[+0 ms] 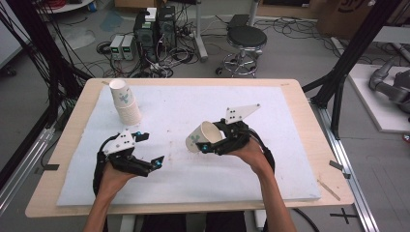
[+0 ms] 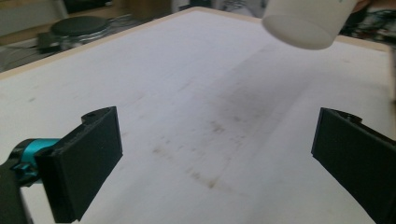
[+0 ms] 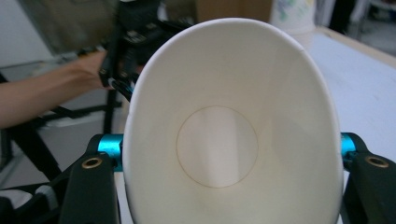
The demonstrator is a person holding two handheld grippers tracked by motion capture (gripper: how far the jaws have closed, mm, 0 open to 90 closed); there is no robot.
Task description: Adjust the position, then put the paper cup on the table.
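White foam sheeting (image 1: 183, 176) covers a pale wooden table (image 1: 309, 140) across the middle of the high view, with a grey floor, tangled cables, computer towers (image 1: 154, 26) and a round black stool (image 1: 246, 37) along the top of the frame.

Just right of centre in that view, the right gripper (image 1: 209, 145) pinches a paper cup (image 1: 199, 137) by its rim end; the cup lies tipped on its side above the sheet, its base pointing toward the left of the frame and its mouth toward the gripper body. In the right gripper view the cup (image 3: 229, 135) sits in the centre of the frame, seen straight down its white inside to the round bottom, and the two black jaws press on its wall from the lower left and lower right, squeezing the mouth into an oval.

At the lower left of the high view, the left gripper (image 1: 150, 149) has its jaws spread wide with nothing between them, well apart from the held cup. In the left gripper view the cup's base (image 2: 303, 23) hangs at the upper right, far beyond the jaws.

A stack of paper cups (image 1: 125, 101) stands at the upper left of the sheet, near the left gripper.
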